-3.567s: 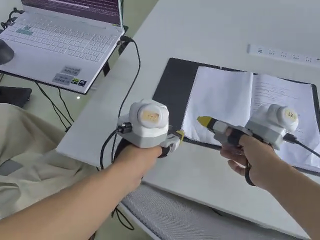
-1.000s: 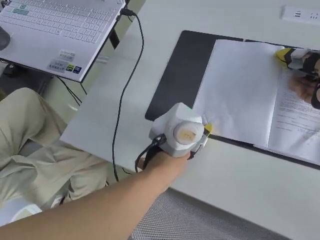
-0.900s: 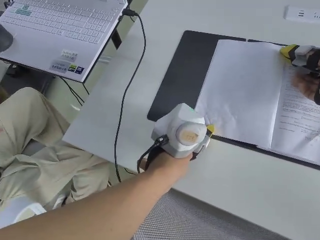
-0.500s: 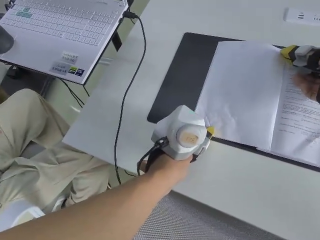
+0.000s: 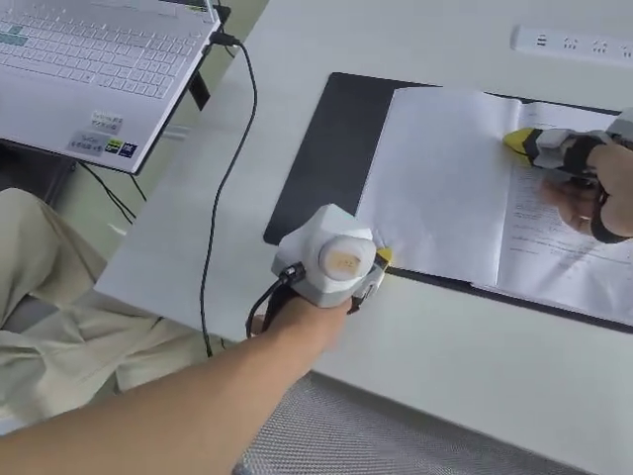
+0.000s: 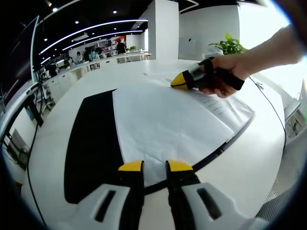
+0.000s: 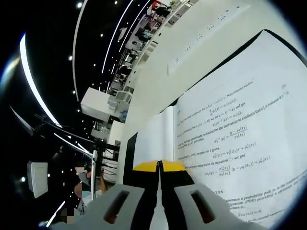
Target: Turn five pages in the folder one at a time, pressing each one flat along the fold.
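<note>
A flat black folder (image 5: 316,158) lies open on a smooth white table (image 5: 425,40), with a blank matte sheet (image 5: 440,178) on its left half and a printed page (image 5: 554,259) on its right. The right gripper (image 5: 516,142), yellow tips pinched together, sits at the folder's fold. The left gripper (image 6: 154,166), tips slightly apart, rests at the folder's near edge.
</note>
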`<state>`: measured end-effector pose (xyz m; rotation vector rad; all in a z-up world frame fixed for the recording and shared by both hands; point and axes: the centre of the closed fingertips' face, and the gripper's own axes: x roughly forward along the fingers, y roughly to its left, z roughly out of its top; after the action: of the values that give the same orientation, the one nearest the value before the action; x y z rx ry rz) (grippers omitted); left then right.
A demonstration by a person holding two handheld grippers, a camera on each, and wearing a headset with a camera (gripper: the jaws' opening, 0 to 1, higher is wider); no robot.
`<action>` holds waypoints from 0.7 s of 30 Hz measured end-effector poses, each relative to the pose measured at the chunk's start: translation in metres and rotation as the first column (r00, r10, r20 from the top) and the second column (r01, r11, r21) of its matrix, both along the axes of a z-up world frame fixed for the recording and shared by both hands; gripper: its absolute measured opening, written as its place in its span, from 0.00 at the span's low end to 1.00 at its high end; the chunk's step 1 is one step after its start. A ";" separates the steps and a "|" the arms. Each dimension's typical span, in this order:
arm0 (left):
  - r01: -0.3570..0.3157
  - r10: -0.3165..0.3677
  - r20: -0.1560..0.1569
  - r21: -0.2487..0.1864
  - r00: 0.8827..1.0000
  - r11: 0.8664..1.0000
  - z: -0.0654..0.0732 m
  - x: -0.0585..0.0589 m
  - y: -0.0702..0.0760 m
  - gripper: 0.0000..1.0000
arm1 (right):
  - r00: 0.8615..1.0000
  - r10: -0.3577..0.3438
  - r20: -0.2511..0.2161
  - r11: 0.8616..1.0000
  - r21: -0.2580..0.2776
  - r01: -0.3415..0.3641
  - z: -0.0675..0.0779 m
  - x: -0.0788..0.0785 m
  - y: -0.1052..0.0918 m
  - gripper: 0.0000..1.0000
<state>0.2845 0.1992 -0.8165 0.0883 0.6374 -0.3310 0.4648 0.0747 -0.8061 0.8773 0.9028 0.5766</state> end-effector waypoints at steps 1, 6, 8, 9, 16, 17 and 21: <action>-0.001 0.001 -0.001 -0.001 1.000 1.000 0.000 0.000 0.000 0.16 | 1.000 0.009 -0.011 1.000 0.009 -0.009 0.000 -0.007 0.000 0.00; 0.007 -0.007 0.000 0.010 1.000 1.000 0.000 0.000 0.000 0.16 | 1.000 0.025 -0.013 0.999 0.023 -0.025 0.001 -0.030 -0.003 0.00; 0.011 -0.011 0.000 0.013 1.000 1.000 0.000 0.000 0.000 0.16 | 1.000 0.021 -0.019 0.999 0.030 -0.021 0.001 -0.037 -0.004 0.00; 0.012 -0.012 0.001 0.014 1.000 1.000 0.000 0.000 0.000 0.16 | 0.999 0.027 -0.022 0.999 0.034 -0.026 0.002 -0.042 -0.004 0.00; 0.019 -0.019 -0.001 0.021 1.000 1.000 0.000 0.000 -0.001 0.16 | 0.993 0.112 -0.041 0.993 0.037 -0.111 0.002 -0.085 0.001 0.00; 0.018 -0.018 0.001 0.020 1.000 1.000 0.000 0.000 -0.001 0.16 | 0.992 0.116 -0.047 0.993 0.040 -0.114 0.002 -0.090 0.001 0.00; 0.020 -0.020 0.001 0.021 1.000 1.000 0.000 0.000 -0.001 0.16 | 0.991 0.125 -0.056 0.991 0.046 -0.123 0.002 -0.110 0.000 0.00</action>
<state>0.2842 0.1984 -0.8165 0.1153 0.6397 -0.3433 0.3546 0.0751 -0.8044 0.8846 1.0062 0.6825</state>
